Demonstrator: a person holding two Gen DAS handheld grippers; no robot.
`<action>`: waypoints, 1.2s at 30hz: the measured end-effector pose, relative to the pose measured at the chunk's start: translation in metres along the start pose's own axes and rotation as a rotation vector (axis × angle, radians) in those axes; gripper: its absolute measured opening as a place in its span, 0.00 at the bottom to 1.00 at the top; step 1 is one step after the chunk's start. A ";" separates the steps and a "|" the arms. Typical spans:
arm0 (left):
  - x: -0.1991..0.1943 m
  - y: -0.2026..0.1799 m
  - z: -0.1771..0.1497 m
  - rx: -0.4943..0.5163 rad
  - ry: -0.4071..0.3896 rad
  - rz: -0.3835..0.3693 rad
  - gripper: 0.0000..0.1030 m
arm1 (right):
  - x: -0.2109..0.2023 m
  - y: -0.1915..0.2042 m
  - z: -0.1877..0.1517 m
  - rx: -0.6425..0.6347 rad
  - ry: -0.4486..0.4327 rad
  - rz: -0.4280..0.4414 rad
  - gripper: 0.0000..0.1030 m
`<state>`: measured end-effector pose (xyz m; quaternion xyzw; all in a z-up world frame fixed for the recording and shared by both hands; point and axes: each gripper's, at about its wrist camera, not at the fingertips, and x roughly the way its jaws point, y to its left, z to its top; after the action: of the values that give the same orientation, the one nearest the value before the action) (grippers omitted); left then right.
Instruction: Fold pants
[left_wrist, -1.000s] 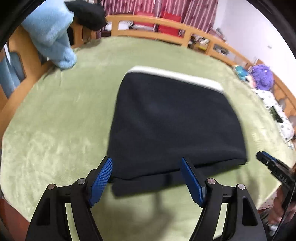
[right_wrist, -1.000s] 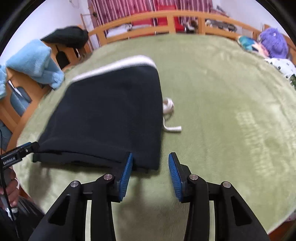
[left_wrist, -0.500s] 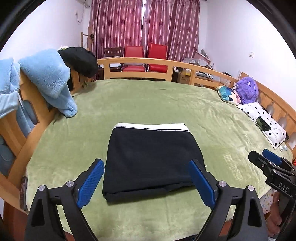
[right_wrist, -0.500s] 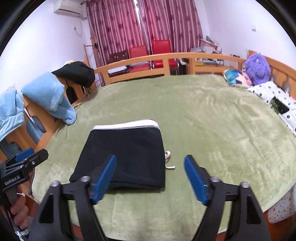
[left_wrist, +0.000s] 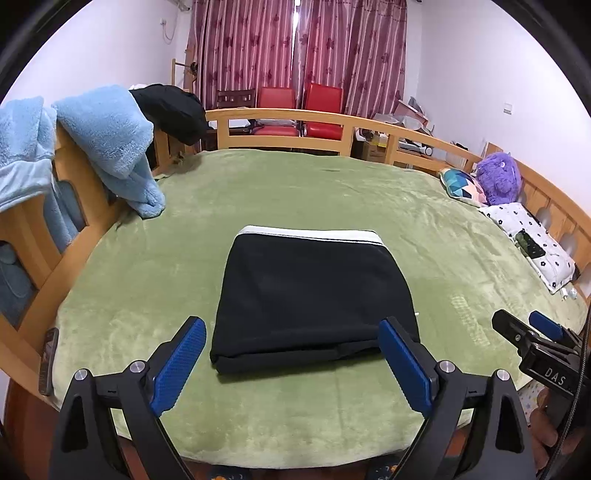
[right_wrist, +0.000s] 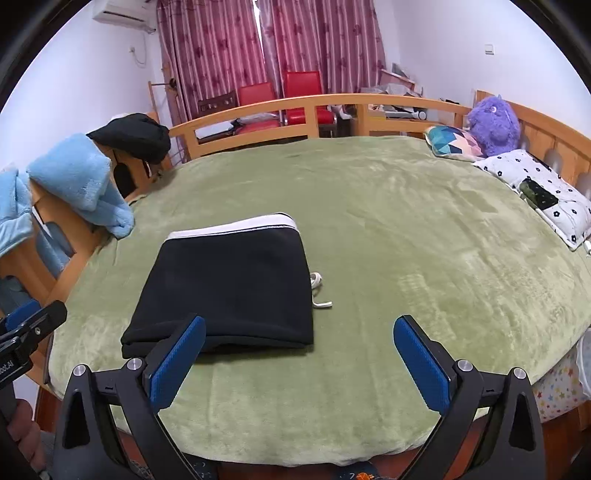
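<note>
The pants (left_wrist: 314, 295) lie folded on the green bed (left_wrist: 369, 199), both the left gripper (left_wrist: 291, 363) and right gripper (right_wrist: 301, 363) spread wide, holding nothing. A loose white drawstring (right_wrist: 318, 291) sticks out; snagging it could drag the fold apart.

Matt black cloth pants (left_wrist: 314, 295), plushy green blanket (left_wrist: 424, 229), glossy wooden rail (left_wrist: 280, 120)

The white drawstring (right_wrist: 318, 287) is lying mostly hidden under the folded black pants (right_wrist: 236, 291). The right gripper (left_wrist: 532, 334) is being cut off by the left view's edge. The bed (right_wrist: 388, 229) is hiding its own near side.
</note>
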<state>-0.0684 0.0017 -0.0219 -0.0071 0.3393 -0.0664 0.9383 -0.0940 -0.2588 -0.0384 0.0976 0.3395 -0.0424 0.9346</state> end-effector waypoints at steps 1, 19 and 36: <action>0.000 0.000 0.000 0.001 -0.002 -0.002 0.92 | -0.002 0.001 0.000 0.001 -0.005 0.002 0.98; 0.000 0.001 0.000 0.003 -0.003 0.005 0.92 | -0.017 0.009 0.001 -0.004 -0.038 -0.015 0.98; 0.000 -0.001 -0.001 0.004 -0.002 0.007 0.92 | -0.021 0.008 0.002 -0.005 -0.048 -0.017 0.98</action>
<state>-0.0691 0.0008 -0.0221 -0.0039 0.3384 -0.0639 0.9388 -0.1074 -0.2507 -0.0220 0.0912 0.3181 -0.0517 0.9422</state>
